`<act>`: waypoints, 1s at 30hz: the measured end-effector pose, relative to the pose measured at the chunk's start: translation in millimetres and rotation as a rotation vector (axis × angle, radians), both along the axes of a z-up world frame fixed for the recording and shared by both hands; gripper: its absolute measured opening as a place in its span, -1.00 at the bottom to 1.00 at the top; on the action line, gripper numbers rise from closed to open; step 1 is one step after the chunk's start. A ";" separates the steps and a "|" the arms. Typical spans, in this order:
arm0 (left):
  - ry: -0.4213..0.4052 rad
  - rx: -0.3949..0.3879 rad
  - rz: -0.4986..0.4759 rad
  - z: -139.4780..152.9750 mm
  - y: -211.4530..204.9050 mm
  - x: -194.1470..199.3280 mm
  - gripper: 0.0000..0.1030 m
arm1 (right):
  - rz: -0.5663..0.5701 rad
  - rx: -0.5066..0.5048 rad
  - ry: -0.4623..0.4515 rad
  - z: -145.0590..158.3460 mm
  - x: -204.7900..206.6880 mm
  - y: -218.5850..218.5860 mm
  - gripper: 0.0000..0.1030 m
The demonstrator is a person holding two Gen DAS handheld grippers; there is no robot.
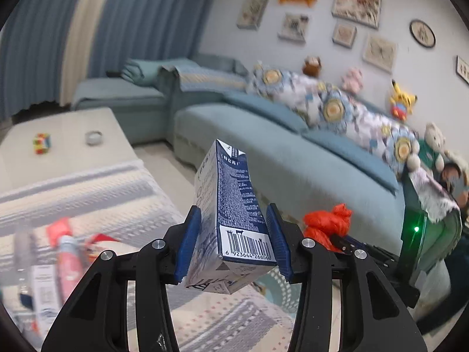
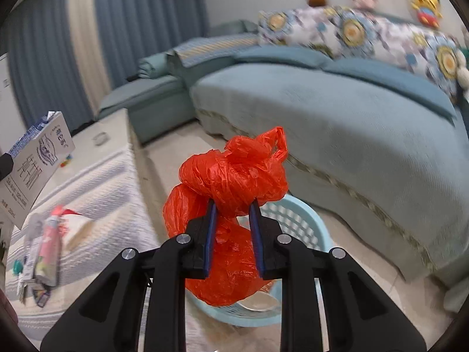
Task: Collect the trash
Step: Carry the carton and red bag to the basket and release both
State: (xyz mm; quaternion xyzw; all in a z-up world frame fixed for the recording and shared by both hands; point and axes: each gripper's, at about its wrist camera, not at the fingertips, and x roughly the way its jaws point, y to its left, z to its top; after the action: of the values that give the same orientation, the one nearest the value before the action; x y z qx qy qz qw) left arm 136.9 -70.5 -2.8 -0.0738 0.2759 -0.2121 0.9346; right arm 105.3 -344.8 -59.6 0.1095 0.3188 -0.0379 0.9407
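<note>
My left gripper (image 1: 233,242) is shut on a blue and white milk carton (image 1: 231,205) and holds it in the air above the rug; the carton also shows at the left of the right wrist view (image 2: 35,164). My right gripper (image 2: 233,234) is shut on a crumpled orange plastic bag (image 2: 231,182), held just above a light blue plastic basket (image 2: 296,217). The bag also shows in the left wrist view (image 1: 328,223). A flat pale piece lies in the basket, mostly hidden by the bag.
A low table with a white knitted runner (image 2: 88,187) holds several wrappers and packets (image 2: 44,252) at the left. Farther back stand a coloured cube (image 1: 42,143) and a small ashtray (image 1: 93,138). A teal sofa (image 2: 337,111) with cushions and plush toys runs along the right.
</note>
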 end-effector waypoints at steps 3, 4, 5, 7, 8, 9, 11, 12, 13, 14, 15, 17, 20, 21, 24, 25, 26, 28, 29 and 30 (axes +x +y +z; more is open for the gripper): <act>0.061 0.018 -0.068 -24.1 -26.9 18.9 -0.14 | -0.045 0.007 0.069 -29.1 6.1 -19.2 -0.62; 0.077 0.031 -0.091 -33.0 -34.8 22.2 -0.14 | -0.058 0.009 0.093 -38.0 8.7 -23.5 -0.62; 0.091 0.049 -0.111 -40.9 -42.8 24.5 -0.14 | -0.068 0.014 0.113 -46.0 11.1 -27.0 -0.62; 0.124 0.090 -0.157 -58.0 -62.7 30.5 -0.14 | -0.085 0.026 0.160 -64.4 14.1 -33.1 -0.61; 0.150 0.101 -0.182 -68.0 -71.8 34.4 -0.14 | -0.091 0.028 0.177 -71.2 15.8 -34.1 -0.61; 0.168 0.102 -0.197 -74.3 -75.5 36.7 -0.14 | -0.097 0.032 0.193 -78.7 17.4 -34.9 -0.61; 0.214 0.096 -0.221 -87.2 -82.5 43.1 -0.25 | -0.100 0.040 0.217 -88.6 19.6 -36.4 -0.61; 0.231 0.096 -0.230 -91.9 -84.8 46.2 -0.35 | -0.102 0.044 0.229 -93.4 20.2 -36.3 -0.61; 0.249 0.099 -0.235 -96.0 -87.9 49.2 -0.37 | -0.103 0.048 0.236 -95.5 22.5 -36.4 -0.61; 0.260 0.100 -0.236 -99.4 -88.9 50.4 -0.32 | -0.102 0.056 0.242 -98.3 22.8 -37.0 -0.61; 0.265 0.097 -0.236 -103.0 -88.5 51.0 -0.28 | -0.101 0.064 0.244 -100.2 22.9 -37.5 -0.61; 0.269 0.097 -0.245 -107.1 -89.8 50.8 -0.22 | -0.101 0.062 0.249 -103.6 21.5 -35.4 -0.61; 0.263 0.119 -0.234 -110.7 -90.4 49.1 -0.09 | -0.098 0.070 0.254 -105.0 21.6 -34.1 -0.45; 0.262 0.119 -0.233 -110.8 -89.6 48.4 -0.08 | -0.102 0.076 0.249 -104.7 19.7 -34.4 -0.18; 0.261 0.112 -0.227 -107.5 -85.9 47.0 -0.03 | -0.115 0.081 0.218 -103.2 14.3 -37.9 0.08; 0.261 0.107 -0.222 -106.8 -83.2 47.1 -0.01 | -0.111 0.082 0.215 -103.0 13.0 -38.5 0.08; 0.261 0.102 -0.218 -105.3 -80.2 46.2 -0.01 | -0.110 0.082 0.215 -101.8 14.5 -39.4 0.08; 0.260 0.099 -0.212 -103.8 -77.2 44.9 -0.01 | -0.104 0.081 0.215 -100.8 13.0 -37.9 0.08; 0.260 0.099 -0.208 -103.1 -75.6 44.4 -0.01 | -0.097 0.082 0.214 -99.6 12.3 -36.5 0.08; 0.258 0.098 -0.204 -101.2 -73.3 43.2 -0.01 | -0.092 0.080 0.210 -97.6 11.4 -34.8 0.08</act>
State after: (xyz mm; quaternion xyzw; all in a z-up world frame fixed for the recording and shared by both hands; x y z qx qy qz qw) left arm 180.2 -143.8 -104.0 -0.0261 0.4096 -0.2808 0.8676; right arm 116.7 -379.7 -157.3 0.1569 0.4117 -0.0794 0.8942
